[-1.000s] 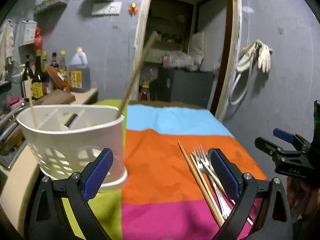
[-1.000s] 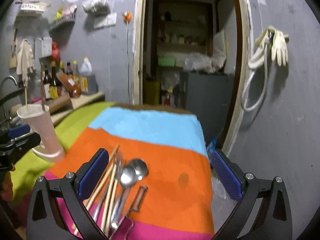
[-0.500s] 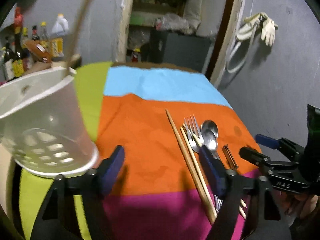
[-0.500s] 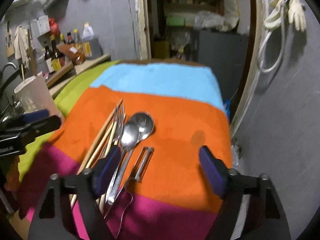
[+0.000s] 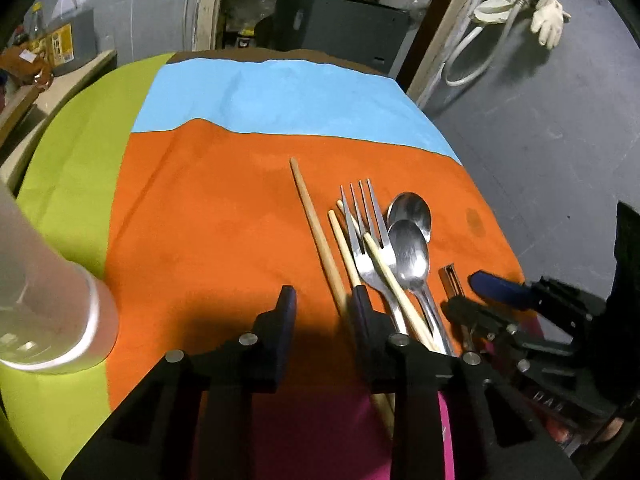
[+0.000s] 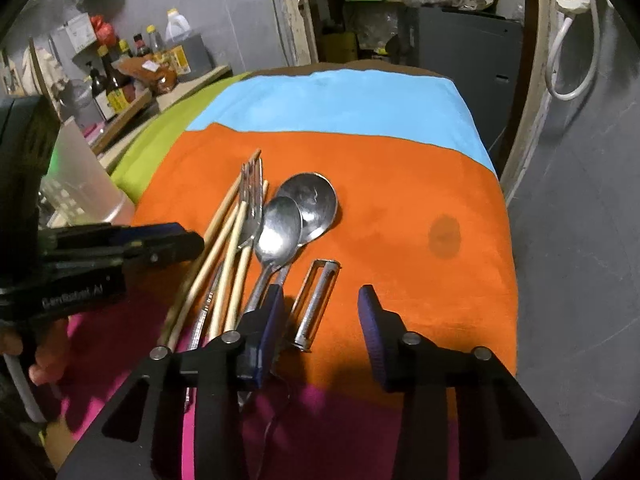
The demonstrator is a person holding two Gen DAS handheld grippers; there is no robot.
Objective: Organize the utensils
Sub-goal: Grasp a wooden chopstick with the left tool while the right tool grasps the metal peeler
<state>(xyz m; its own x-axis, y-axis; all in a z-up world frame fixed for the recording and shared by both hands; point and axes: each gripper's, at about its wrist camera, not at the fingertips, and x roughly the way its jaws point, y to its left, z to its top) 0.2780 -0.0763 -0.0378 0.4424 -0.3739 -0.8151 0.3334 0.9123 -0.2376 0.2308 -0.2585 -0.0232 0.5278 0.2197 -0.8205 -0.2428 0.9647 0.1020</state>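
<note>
Cloth [image 5: 208, 208]: lime, sky-blue, orange, magenta blocks. Chopsticks [image 5: 316, 232] tan. Fork [image 5: 366, 236], spoons [image 6: 298, 212] silver. Holder [image 5: 44, 300] white

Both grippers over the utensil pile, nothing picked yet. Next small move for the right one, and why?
Probably lower the right gripper onto the peeler: its jaws are open and empty, and the peeler lies just ahead, nearer its left finger, apart from the spoons. The holder waits at left.

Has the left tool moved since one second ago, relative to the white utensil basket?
Yes. The left tool has swung right, away from the white utensil basket, toward the chopsticks and fork.
</note>
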